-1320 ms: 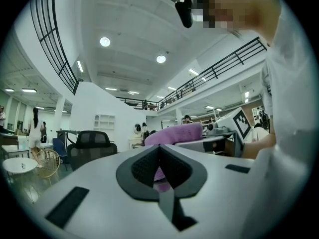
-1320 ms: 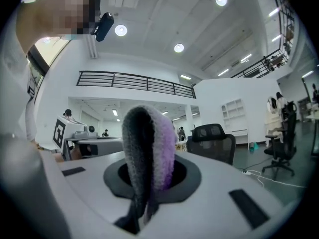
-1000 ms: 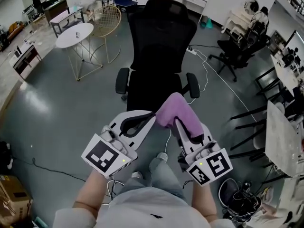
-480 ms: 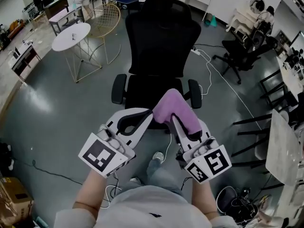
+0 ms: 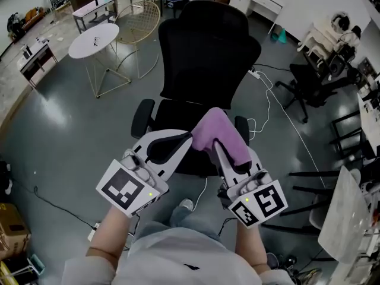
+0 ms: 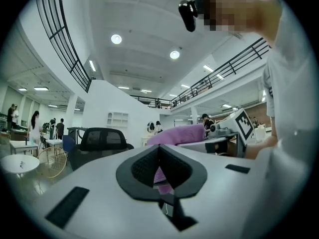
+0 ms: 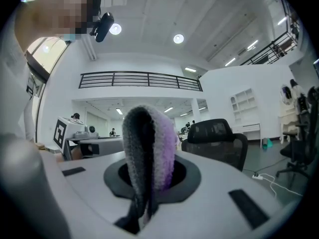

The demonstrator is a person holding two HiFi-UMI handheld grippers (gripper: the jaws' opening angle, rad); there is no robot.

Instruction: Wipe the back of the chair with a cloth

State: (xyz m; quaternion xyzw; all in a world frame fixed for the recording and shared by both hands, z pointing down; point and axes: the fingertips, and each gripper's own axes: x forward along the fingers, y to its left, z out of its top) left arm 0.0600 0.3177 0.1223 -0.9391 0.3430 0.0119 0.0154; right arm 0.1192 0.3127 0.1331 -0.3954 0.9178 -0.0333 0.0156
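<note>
A cardboard box sits at the far left edge of the floor; what is in it cannot be told. Further back on the left stand a round white table on thin legs and, just beside it, a gold wire chair.

In the middle is the black office chair, facing the person. Its tall mesh back is upright, the seat is in front of it, and there is 1 armrest on each side.

The left gripper is held in front of the seat. Its 2 jaws are closed, tip to tip, with nothing clamped between them. The tips sit just beside the left edge of the cloth, and in the left gripper view some purple shows through the small gap behind the pads.

The cloth is a fluffy purple towel folded into a loop. In the right gripper view its left face looks grey and its right face purple. It rises from the right gripper, whose jaws are clamped on the lower folds. The cloth hangs in the air over the front of the seat, well apart from the chair's back.

To the right, a white cable runs across the grey floor. Another black office chair stands beyond it.
</note>
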